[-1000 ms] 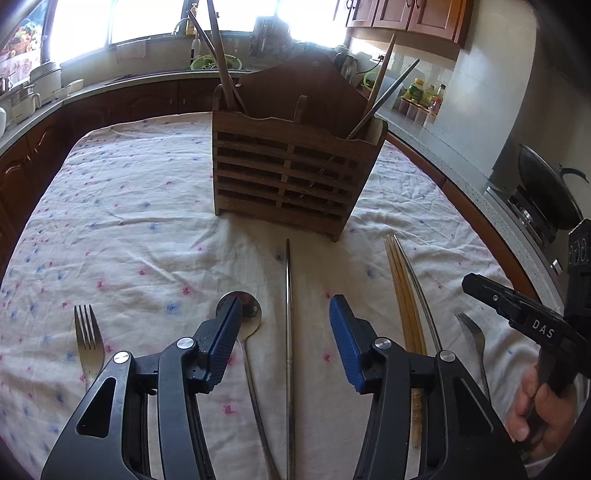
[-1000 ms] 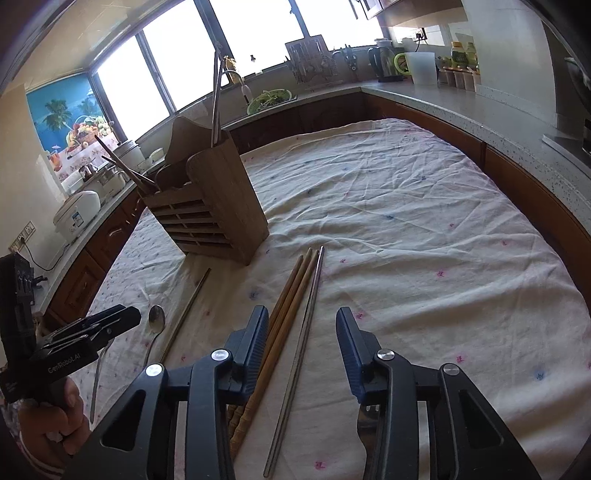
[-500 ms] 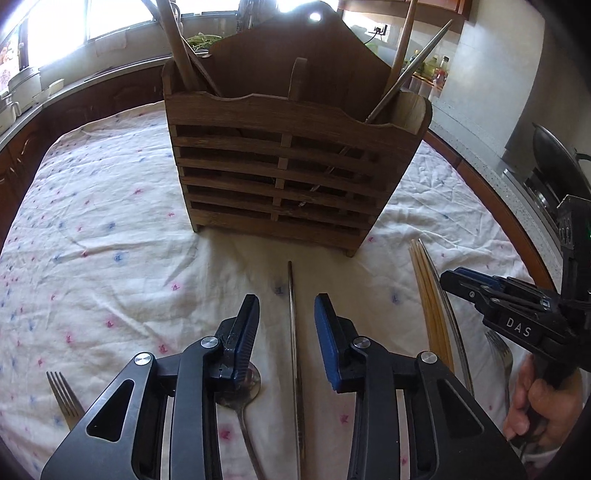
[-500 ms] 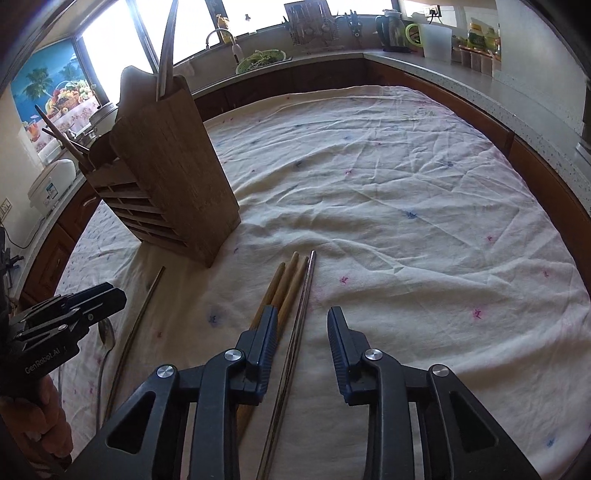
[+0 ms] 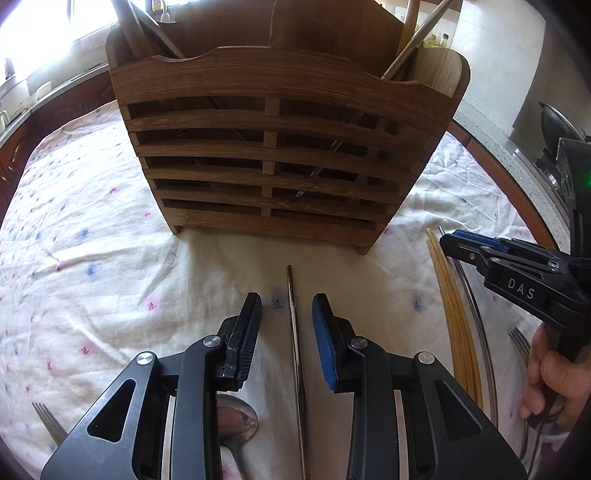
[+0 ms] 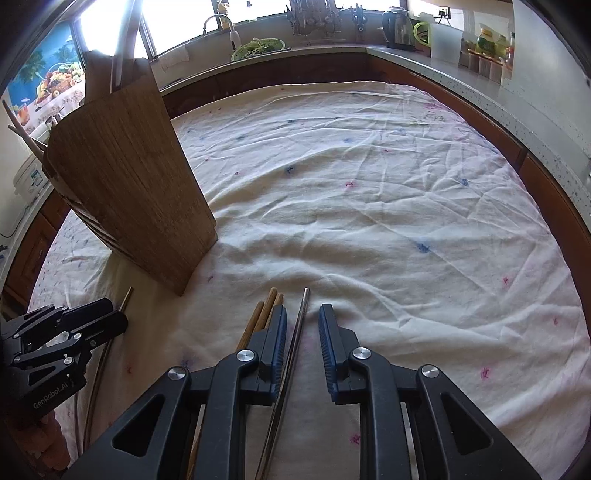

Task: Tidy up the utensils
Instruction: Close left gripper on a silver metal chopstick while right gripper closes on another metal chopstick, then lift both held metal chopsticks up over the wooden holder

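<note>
A slatted wooden utensil holder [image 5: 277,147] stands on the tablecloth, with chopsticks and utensils in its pockets; it also shows in the right wrist view [image 6: 129,192]. My left gripper [image 5: 286,306] is open, low over a single metal chopstick [image 5: 295,350] that lies between its jaws. A spoon [image 5: 236,424] lies under its left finger. My right gripper [image 6: 302,317] is open around another metal chopstick [image 6: 299,332], with wooden chopsticks [image 6: 258,317] just left of its left finger. Neither gripper holds anything.
Forks lie at the left [image 5: 48,424] and right [image 5: 521,347] of the left wrist view. The white flowered tablecloth [image 6: 369,184] covers the table. Counters with a kettle [image 6: 397,27], jars and a stove pan [image 5: 557,129] surround it.
Both grippers have moved forward and down toward the chopsticks and the holder. Their jaws have narrowed around the metal chopsticks.
</note>
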`<action>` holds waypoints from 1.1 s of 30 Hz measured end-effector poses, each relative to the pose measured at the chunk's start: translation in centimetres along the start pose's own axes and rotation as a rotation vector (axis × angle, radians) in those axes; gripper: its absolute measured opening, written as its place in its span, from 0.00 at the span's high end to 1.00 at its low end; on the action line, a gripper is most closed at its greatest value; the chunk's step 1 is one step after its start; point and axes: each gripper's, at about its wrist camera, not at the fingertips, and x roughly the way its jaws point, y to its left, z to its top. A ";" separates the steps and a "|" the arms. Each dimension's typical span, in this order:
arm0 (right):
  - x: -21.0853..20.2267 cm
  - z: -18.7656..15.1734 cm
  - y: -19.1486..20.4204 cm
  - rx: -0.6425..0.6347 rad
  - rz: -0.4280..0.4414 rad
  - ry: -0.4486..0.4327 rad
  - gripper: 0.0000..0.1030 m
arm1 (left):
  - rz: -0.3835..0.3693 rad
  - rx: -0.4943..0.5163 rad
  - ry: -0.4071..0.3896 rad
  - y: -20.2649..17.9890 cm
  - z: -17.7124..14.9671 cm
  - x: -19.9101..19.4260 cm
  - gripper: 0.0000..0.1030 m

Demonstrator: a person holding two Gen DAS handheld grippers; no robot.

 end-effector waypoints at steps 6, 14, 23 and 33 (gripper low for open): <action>0.3 0.2 0.8 -0.035 -0.025 -0.003 0.90 | 0.035 0.054 -0.003 -1.2 0.4 0.5 0.96; -2.2 -1.0 0.1 0.037 0.079 -0.051 0.96 | -0.049 -0.005 -0.033 -0.9 0.2 -1.2 0.96; -7.8 -1.7 0.0 0.061 0.153 -0.152 0.96 | -0.125 -0.057 -0.128 -0.3 -0.6 -7.1 0.96; -14.0 -3.5 0.3 0.061 0.196 -0.257 0.96 | -0.154 -0.071 -0.251 0.3 -3.4 -14.9 0.96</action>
